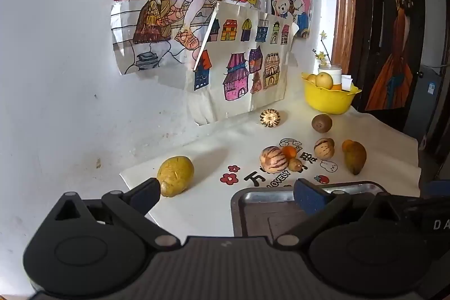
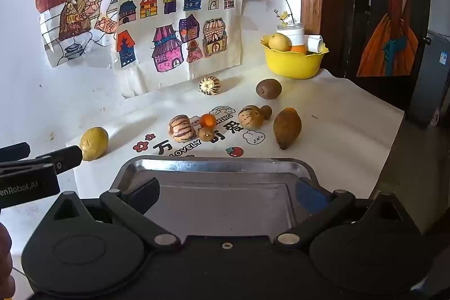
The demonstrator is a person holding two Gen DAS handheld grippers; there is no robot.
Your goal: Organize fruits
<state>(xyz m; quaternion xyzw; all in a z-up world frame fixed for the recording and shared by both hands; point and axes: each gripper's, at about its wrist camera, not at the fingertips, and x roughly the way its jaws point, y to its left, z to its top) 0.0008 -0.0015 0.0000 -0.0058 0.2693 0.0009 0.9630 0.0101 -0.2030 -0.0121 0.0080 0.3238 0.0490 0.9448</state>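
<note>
Lying on the white desk (image 2: 351, 114) left of the tray (image 2: 216, 165), the yellow lemon (image 2: 93, 143) sits at the tip of the left tongs (image 1: 227, 193), which are spread wide, one finger touching it or nearly so. Beyond the tray lie three striped melons (image 2: 182, 128), one small orange (image 2: 208, 120), one brown kiwi (image 2: 268, 88) and one brown mango (image 2: 287, 127). Farther back right stands one yellow bowl (image 2: 294, 61) holding fruit. Spread wide too, the right tongs (image 2: 227, 194) hang over the bare tray.
</note>
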